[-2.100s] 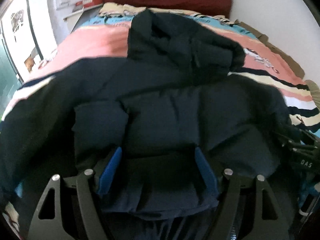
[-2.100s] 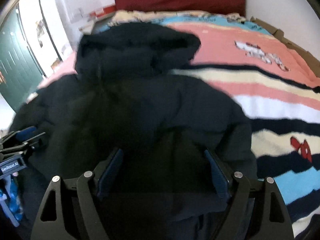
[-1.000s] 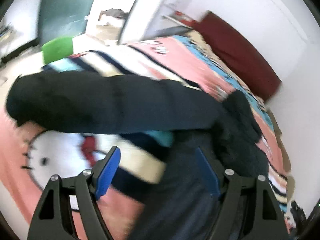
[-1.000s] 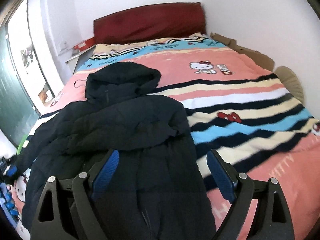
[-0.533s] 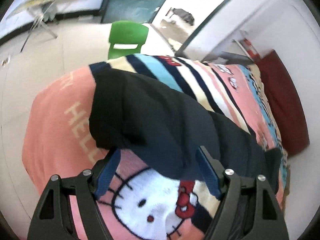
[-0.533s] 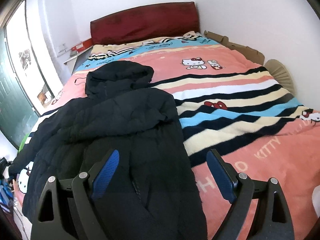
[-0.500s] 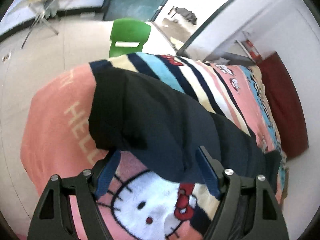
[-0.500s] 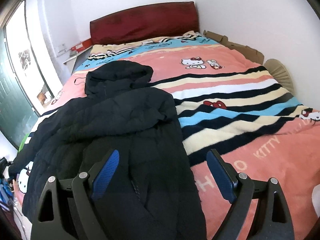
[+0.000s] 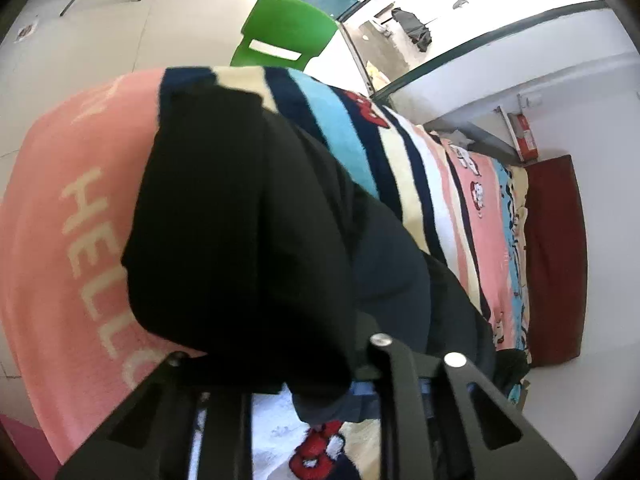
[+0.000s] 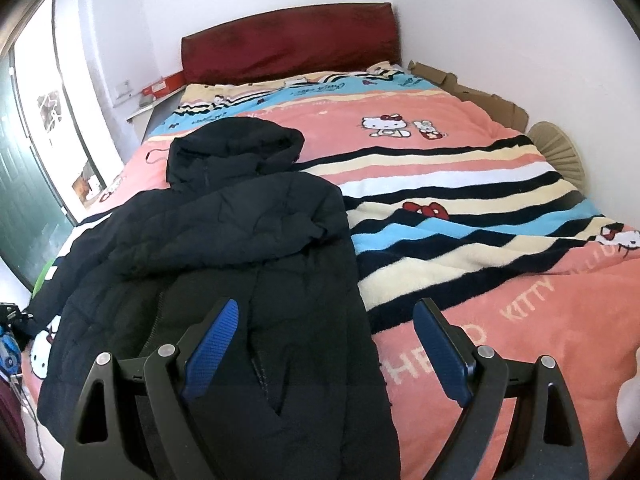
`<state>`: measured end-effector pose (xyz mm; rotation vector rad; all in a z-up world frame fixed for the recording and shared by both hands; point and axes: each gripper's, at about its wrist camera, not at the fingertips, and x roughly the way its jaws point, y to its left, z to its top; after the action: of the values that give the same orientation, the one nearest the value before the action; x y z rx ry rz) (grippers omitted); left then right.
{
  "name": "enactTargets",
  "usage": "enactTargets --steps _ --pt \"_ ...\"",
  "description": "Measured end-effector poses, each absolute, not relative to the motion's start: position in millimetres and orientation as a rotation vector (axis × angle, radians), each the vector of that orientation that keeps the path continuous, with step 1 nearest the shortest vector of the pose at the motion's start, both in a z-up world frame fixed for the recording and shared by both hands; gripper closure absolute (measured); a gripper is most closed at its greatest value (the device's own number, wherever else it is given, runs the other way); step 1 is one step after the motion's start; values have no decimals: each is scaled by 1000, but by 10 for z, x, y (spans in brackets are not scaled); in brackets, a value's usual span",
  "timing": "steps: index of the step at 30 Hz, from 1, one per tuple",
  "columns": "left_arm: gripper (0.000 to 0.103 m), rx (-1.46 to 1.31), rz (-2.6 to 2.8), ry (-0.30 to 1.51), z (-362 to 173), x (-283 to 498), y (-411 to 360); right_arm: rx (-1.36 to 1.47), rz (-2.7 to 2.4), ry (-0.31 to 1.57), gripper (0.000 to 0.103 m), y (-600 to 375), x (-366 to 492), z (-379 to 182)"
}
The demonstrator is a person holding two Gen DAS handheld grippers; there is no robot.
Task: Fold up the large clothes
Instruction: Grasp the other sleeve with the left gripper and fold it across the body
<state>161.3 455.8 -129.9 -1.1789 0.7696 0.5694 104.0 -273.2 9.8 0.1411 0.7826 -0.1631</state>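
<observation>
While left gripper [image 9: 320,384] fingers just clamped jacket sleeve [image 9: 240,220], right gripper [image 10: 324,344] fingers spread.

One black hooded jacket [image 10: 240,248]; one striped cartoon blanket [image 10: 460,208]; one bed with one dark red headboard [image 10: 288,44]; one green chair [image 9: 280,36]; one red box [image 10: 164,85]; two tongs: left [image 9: 320,384], right [image 10: 324,344].
</observation>
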Motion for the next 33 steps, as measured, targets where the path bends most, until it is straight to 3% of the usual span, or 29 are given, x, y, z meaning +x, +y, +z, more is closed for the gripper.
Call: enactTargets --steps 9,17,27,33 --pt "95 -876 575 719 -823 1820 4310 166 -132 796 15 -2779 1128 -66" --pt "95 -604 504 627 76 2154 3763 227 -124 781 16 -2993 1161 -163" --pt "95 -356 234 498 1319 2739 2264 333 -148 752 16 -3343 1061 -290" --pt "95 -226 96 510 1506 3030 1147 346 -179 720 16 -3549 961 -265"
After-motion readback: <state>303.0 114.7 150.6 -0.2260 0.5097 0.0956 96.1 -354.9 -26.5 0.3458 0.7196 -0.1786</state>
